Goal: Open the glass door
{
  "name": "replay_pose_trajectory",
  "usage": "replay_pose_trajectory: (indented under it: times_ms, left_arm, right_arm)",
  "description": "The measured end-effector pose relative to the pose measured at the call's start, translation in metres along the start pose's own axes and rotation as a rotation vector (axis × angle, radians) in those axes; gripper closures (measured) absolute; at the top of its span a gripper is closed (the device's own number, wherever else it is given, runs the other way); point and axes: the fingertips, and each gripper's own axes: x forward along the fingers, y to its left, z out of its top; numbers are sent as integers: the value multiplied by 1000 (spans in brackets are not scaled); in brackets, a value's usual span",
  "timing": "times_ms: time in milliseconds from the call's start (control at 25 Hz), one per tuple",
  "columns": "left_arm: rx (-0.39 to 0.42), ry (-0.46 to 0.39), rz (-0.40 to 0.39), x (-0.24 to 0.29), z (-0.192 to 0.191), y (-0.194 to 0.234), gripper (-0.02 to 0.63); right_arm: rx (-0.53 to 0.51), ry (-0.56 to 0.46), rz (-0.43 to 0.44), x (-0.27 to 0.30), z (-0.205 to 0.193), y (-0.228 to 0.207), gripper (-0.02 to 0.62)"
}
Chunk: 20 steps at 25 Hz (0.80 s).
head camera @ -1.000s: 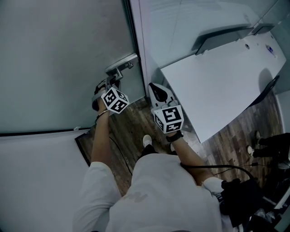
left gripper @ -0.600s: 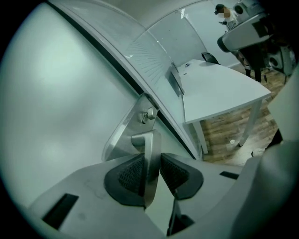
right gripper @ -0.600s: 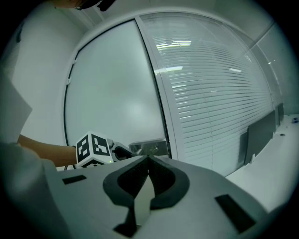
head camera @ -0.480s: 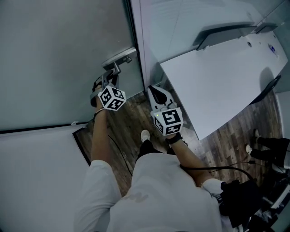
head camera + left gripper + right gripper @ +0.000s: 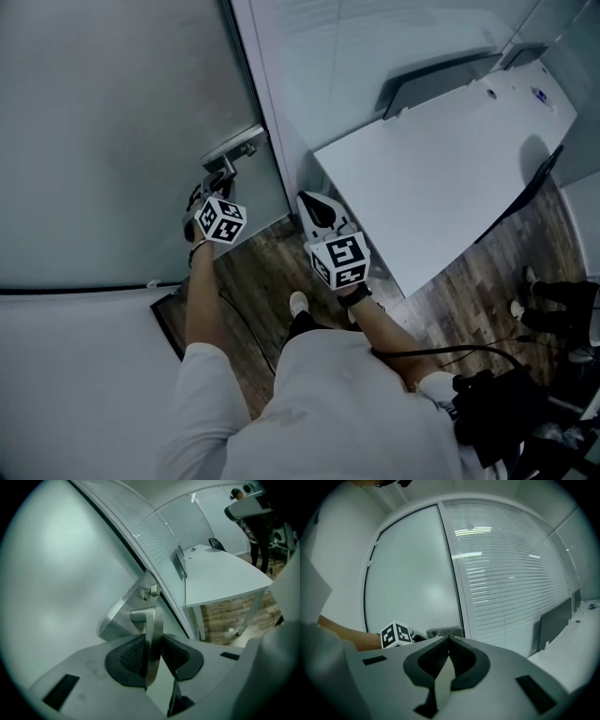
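**Left tongs** (image 5: 151, 644): clenched on the flat metal lever handle (image 5: 153, 620) of the glass door (image 5: 56, 573). One ribbed black pad is pressed against each face of the lever. The lever projects from a metal lock plate (image 5: 119, 618), on which a small thumb-turn (image 5: 151, 592) is mounted above it.

**Right tongs** (image 5: 448, 641): clenched on nothing, the two pads meeting tip to tip. In the head view they are held to the right of the left tongs, clear of the handle and pointed toward the foot of the frame.

**Glass door:** a frosted pane that fills the upper left of the head view. The handle is set at its right edge, just beside the dark edge strip and the pale frame post (image 5: 277, 103). Whether the latch is freed cannot be told.

**Surroundings:** to the right of the post, a glazed partition backed by horizontal blinds (image 5: 511, 573) is seen. A white surface (image 5: 450, 159) stands against this partition, beyond the right tongs. A wood-patterned floor (image 5: 267, 272) lies below both tongs. The person's bare forearms and white clothing (image 5: 337, 412) occupy the lower middle of the head view, and one pale shoe (image 5: 298, 302) is visible between the arms.
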Motion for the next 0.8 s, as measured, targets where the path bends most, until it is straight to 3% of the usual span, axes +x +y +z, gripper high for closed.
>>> replay_pose_trajectory:
  times_ms: [200,560,800]
  left_arm:
    - [12,20,18,-4,3,10,515]
    - [43,26,71,-5,3,-5,515]
    - [185,95,97,-16,2,-11,520]
  right_arm:
    - [-33,-71,-22,-14,38,-5,594]
    - [-19,-82,-103,-46,29,-24,594]
    - [-31,-82,-65,-47,29,-3,594]
